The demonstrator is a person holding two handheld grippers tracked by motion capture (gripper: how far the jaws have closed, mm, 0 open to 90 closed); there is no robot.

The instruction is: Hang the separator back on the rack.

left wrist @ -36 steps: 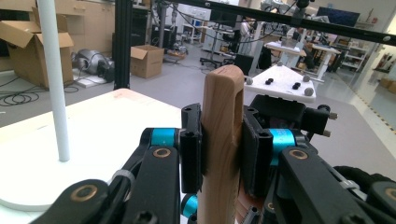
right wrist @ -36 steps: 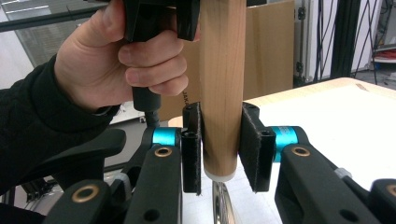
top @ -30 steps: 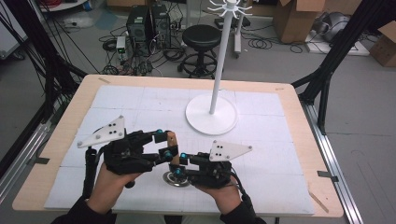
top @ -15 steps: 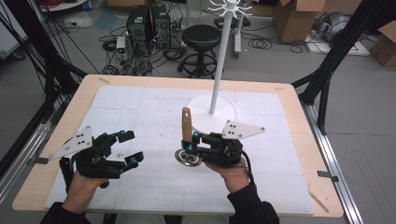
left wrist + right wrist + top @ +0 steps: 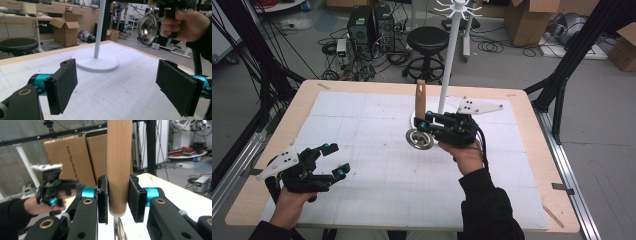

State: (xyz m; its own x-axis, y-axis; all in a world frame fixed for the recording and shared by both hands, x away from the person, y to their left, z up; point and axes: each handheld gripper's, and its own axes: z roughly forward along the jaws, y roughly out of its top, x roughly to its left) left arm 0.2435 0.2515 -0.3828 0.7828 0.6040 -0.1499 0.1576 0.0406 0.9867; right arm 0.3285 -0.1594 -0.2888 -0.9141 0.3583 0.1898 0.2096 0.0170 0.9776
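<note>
Right claw [image 5: 424, 123] clamped on the light-brown wooden handle [image 5: 420, 98] of a small round metal strainer [image 5: 419, 139], lifted clear of the white gridded surface [image 5: 377, 165] near its middle, just in front of the round base of the white pole stand [image 5: 447, 65]. Handle upright, pointing up, with the shiny strainer head hanging below the pads. In the right gripper view, wooden handle [image 5: 119, 165] pinched between the two black pads [image 5: 102, 198], its lower end with a pale collar just under them and a thin metal stem running down from there. Left claw [image 5: 336, 160] low over the near left part of the surface, jaws spread wide with nothing between them, well apart from the strainer. In the left gripper view, both black pads [image 5: 62, 87] wide apart over bare white surface [image 5: 110, 95], white stand base [image 5: 96, 60] beyond them, and the metal strainer head [image 5: 148, 26] held high at upper right beside the person's hand [image 5: 185, 25]. Black round stool [image 5: 427, 42] and cardboard boxes [image 5: 527, 20] on the floor behind the surface.
</note>
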